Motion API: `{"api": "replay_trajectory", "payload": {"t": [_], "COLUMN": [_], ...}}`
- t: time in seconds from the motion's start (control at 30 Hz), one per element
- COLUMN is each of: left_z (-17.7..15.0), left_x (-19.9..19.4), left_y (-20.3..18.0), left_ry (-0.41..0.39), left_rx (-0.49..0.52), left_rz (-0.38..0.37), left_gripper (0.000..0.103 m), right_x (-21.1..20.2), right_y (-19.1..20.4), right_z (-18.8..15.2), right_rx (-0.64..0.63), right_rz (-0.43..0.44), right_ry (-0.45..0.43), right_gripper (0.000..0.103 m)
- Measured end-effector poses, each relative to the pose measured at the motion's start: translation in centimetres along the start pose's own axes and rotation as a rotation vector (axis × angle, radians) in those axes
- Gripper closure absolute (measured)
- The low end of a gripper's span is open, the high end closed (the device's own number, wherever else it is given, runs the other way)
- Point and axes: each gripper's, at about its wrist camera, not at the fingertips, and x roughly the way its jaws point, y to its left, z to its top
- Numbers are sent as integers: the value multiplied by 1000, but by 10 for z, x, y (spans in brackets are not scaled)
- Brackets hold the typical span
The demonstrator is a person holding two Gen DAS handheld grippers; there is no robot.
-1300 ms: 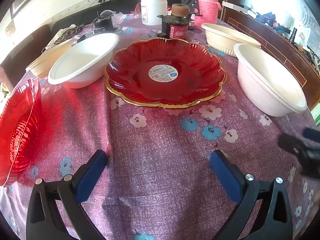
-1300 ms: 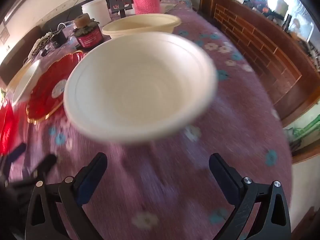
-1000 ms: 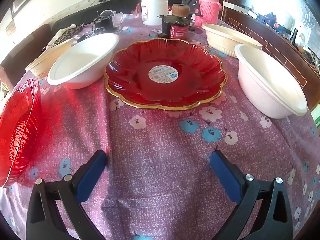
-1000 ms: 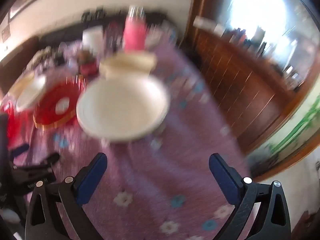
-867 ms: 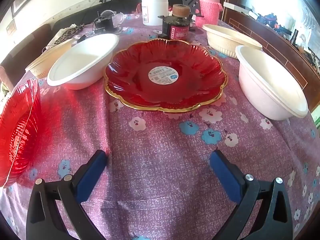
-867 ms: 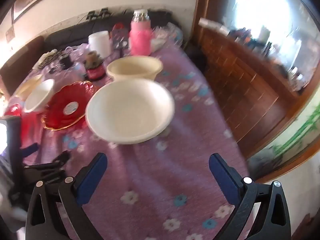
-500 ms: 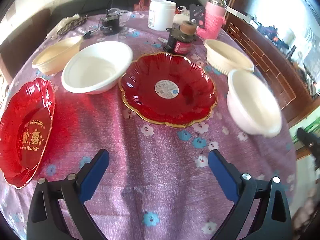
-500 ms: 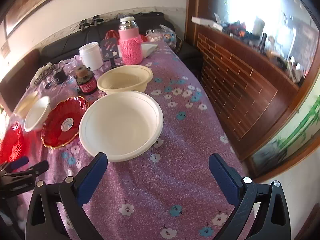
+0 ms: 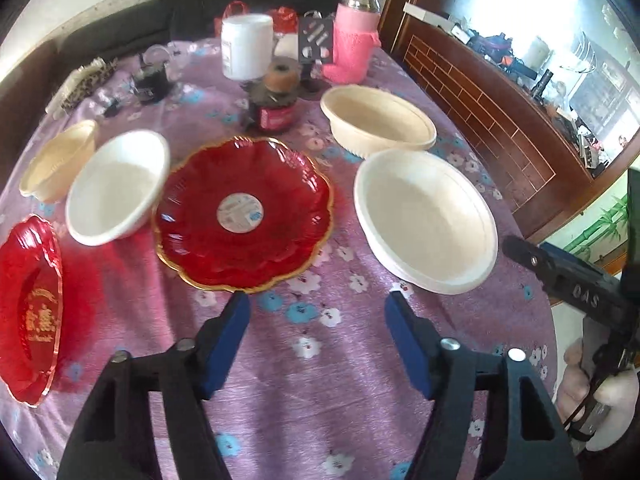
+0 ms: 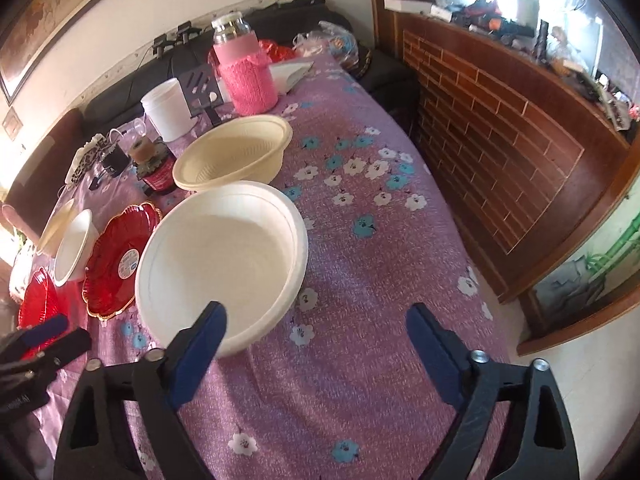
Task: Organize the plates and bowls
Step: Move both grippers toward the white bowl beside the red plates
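Observation:
A gold-rimmed red plate (image 9: 244, 216) lies mid-table, with a second red plate (image 9: 28, 308) at the left edge. A large white bowl (image 9: 426, 220) sits right of it, also in the right wrist view (image 10: 220, 260). A cream bowl (image 9: 378, 122) stands behind it. A smaller white bowl (image 9: 118, 186) and a cream bowl (image 9: 56, 160) sit at the left. My left gripper (image 9: 318, 336) is open and empty above the cloth, near the plate's front. My right gripper (image 10: 316, 344) is open and empty, its left finger in front of the white bowl's near rim.
The purple flowered cloth covers the table (image 9: 304, 400). At the back stand a pink-sleeved flask (image 9: 352, 40), a white tub (image 9: 246, 46), a dark jar (image 9: 276, 100) and small clutter. A brick-patterned wooden counter (image 10: 500, 120) runs along the right.
Both grippers have pulled back and risen, so more of the table shows. The right gripper has drawn away from the large white bowl. Nothing was grasped.

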Motion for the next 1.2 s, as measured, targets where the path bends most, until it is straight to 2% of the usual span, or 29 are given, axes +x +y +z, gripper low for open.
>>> {"api": "replay_trajectory", "payload": {"t": [0.23,0.4,0.57,0.73,0.83,0.97,1.1,1.13,1.2], "left_z": [3,0,-7,-13,-17,-15,-5,-1,6], "left_x": [18,13,-3,-6,-7,-13,-9,-6,1], "left_y": [-3,8,52,93,111,112,89,81,66], "left_ry": [64,48,8,11,17,17,28,30,44], "left_rx": [-83,-119,-222,-304,-344,-352,-279,-262,-236], "left_rz": [-82,-54,3,64,62,10,-53,-70,-100], "left_gripper": [35,35,35,35,35,35,35,35,35], "right_x": [23,27,18,13,15,12,21,25,35], "right_y": [4,14,30,75,101,91,51,39,19], "right_z": [20,29,37,50,56,63,62,60,57], "right_rx": [-5,-33,-73,-163,-210,-166,-95,-72,-13], "right_rz": [35,48,52,129,155,106,-63,-97,-100], "right_ry": [23,25,-5,-11,-4,-25,-9,6,54], "right_gripper": [12,12,12,12,12,12,12,12,12]}}
